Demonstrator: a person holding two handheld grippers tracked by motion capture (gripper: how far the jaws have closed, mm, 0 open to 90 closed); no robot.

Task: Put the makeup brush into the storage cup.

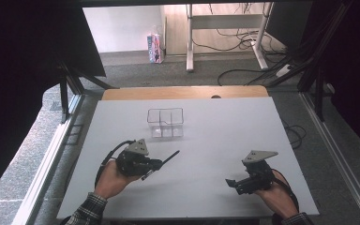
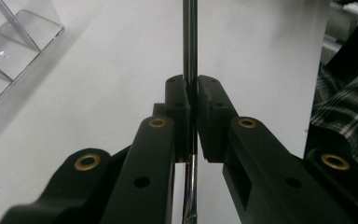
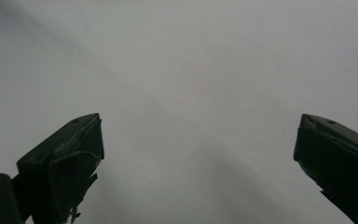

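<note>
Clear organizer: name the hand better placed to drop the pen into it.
Left. The left gripper is already shut on the black pen and nearer the clear organizer; the right gripper is open, empty and farther away.

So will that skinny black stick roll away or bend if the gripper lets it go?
The thin black rod looks round and smooth, so it would probably roll on the flat white table. It juts out straight from the shut left gripper without drooping, so it seems stiff. Being so slim, it is likely light and could slip.
</note>
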